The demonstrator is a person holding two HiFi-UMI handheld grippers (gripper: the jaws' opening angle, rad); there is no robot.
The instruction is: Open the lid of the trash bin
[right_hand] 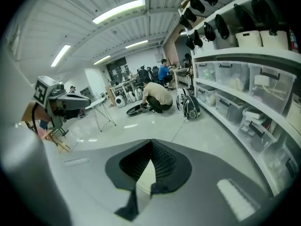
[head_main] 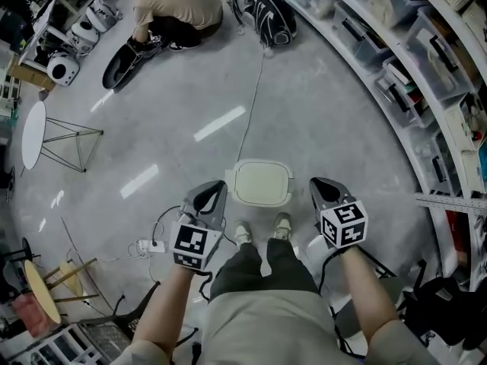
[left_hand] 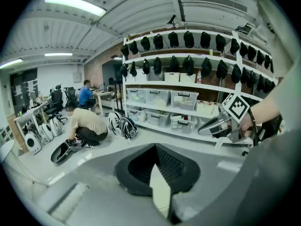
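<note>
Left tongs (head_main: 215,191) and right tongs (head_main: 319,185) hang low over the floor (head_main: 152,128) — both pressed together, nothing pinched. Trash bin (head_main: 240,199) stands on the floor between them, just ahead of the shoes (head_main: 262,230); lid (head_main: 262,181) looks down, though the top-down angle makes that hard to confirm.

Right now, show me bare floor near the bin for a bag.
Widest bare floor: beyond the trash bin, between the cable and the shelving. Also left of the cable, toward the wire-legged table. Crowded: near side of the bin, by the shoes and power strip.
</note>
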